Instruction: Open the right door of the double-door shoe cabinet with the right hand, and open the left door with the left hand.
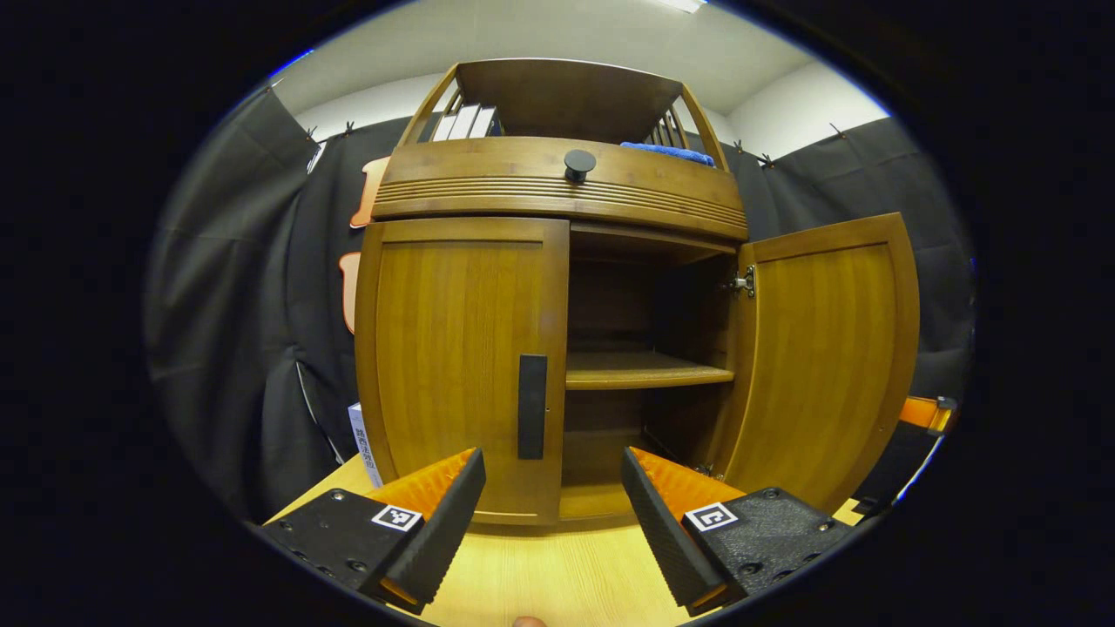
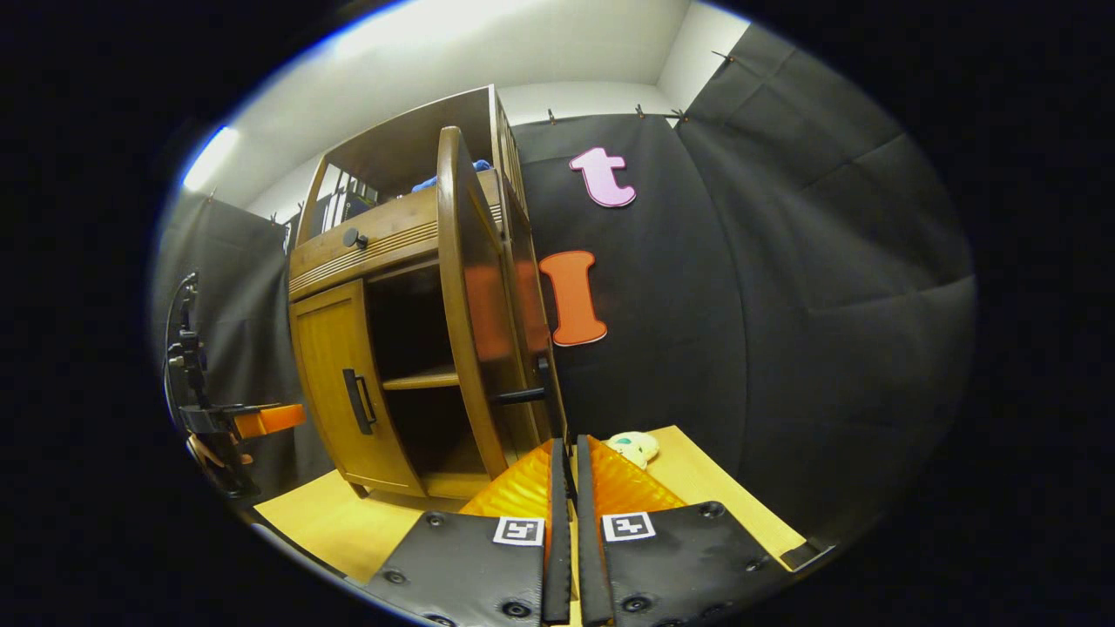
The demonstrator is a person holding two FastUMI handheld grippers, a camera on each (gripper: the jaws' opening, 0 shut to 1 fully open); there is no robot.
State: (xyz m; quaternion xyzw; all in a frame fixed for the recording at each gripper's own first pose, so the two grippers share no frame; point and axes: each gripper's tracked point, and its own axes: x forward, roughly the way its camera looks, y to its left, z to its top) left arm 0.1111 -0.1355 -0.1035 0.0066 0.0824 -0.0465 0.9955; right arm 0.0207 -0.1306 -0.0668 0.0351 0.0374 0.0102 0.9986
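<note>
Tabletop (image 1: 557, 575), left door (image 1: 462, 366) shut ahead of open left tool (image 1: 553, 488); right door (image 1: 823, 357) ajar

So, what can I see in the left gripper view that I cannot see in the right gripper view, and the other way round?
Left gripper view: the closed left door from the front, the open right door's inner face with its hinge, a white box, the open left gripper.
Right gripper view: the right door edge-on with its handle, a small pale thing on the table, the right gripper, shut on nothing.
Both: the cabinet, its shelf, the round knob.
</note>
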